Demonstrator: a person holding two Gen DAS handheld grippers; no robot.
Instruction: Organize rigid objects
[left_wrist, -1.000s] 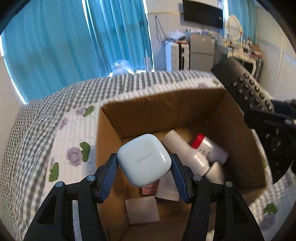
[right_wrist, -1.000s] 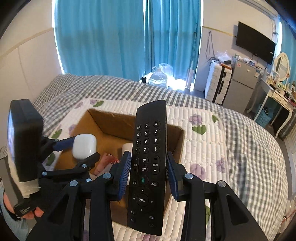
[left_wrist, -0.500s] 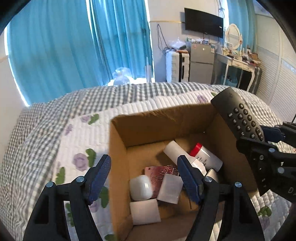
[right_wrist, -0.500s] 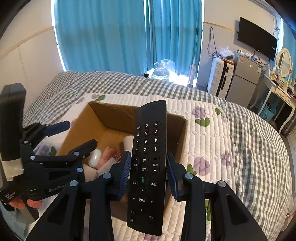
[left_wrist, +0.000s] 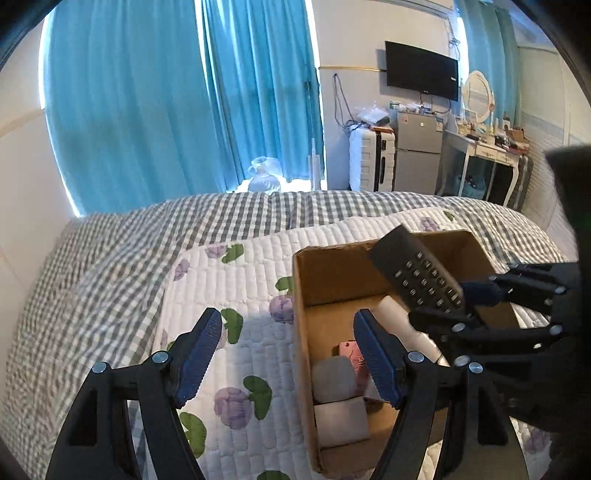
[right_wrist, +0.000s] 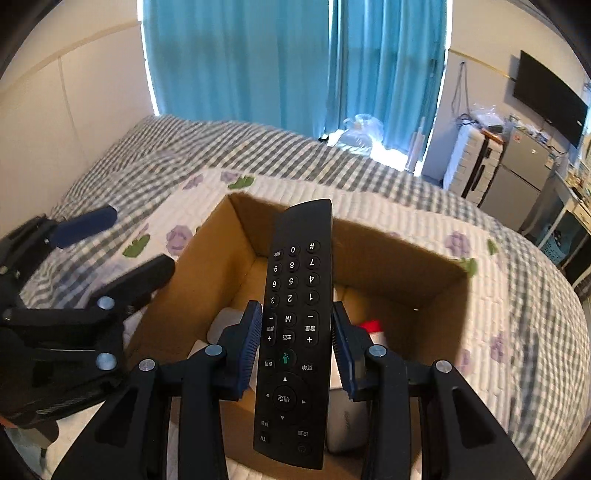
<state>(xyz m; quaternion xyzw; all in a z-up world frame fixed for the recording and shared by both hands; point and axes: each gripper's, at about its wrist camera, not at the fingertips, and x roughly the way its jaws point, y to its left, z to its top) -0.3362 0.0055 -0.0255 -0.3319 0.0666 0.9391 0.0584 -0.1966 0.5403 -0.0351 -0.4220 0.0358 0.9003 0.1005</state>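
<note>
The right gripper (right_wrist: 295, 343) clamps the black remote (right_wrist: 295, 332) at mid-length, poised above the open cardboard box (right_wrist: 436, 273) on the quilted bed; the left gripper (left_wrist: 286, 354) hangs spread and empty over the box's left edge. To place well, the remote probably wants lowering flat along the right wall, clear of the white case (left_wrist: 332, 378) and bottles inside, before the fingers part.

Left tool (left_wrist: 288, 354) spread wide, empty; right tool (right_wrist: 297, 347) clamped, pointing forward.
</note>
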